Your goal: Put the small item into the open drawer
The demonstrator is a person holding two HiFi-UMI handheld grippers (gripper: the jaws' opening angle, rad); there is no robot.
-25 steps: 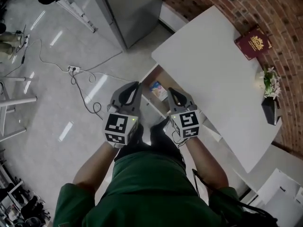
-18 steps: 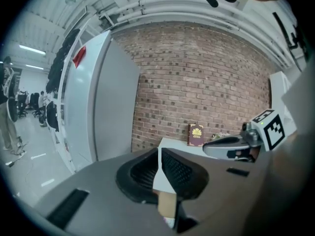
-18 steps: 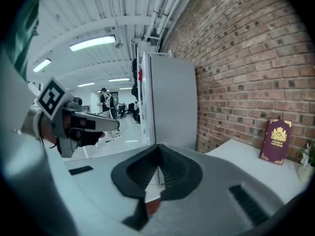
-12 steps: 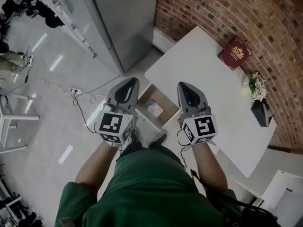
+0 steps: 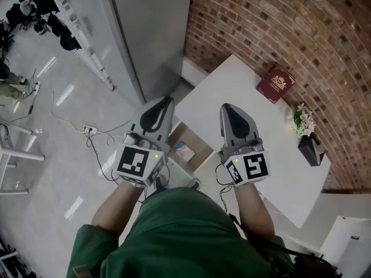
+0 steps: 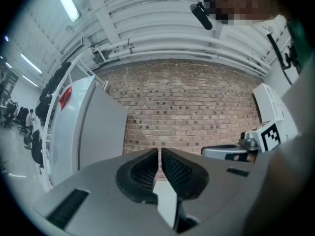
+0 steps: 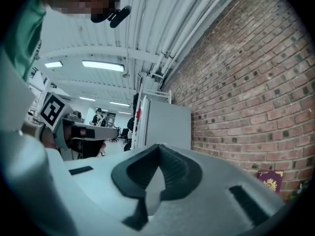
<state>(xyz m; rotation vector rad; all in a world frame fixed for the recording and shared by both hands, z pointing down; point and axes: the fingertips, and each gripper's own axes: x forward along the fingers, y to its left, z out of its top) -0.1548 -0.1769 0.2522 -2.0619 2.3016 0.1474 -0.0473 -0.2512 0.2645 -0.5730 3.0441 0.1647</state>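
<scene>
Left gripper (image 5: 167, 101) and right gripper (image 5: 228, 107) rose (empty), straddling table (image 5: 243, 86) edge.

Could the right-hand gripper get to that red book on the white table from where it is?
Probably yes. The red book lies alone near the far edge of the table, with only bare tabletop between it and the right gripper. Its jaws are shut and empty.

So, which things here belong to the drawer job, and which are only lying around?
Job: open drawer, small colourful item lying in it, left tool, right tool.
Lying around: red book, flowers, dark pot, power strip.
</scene>
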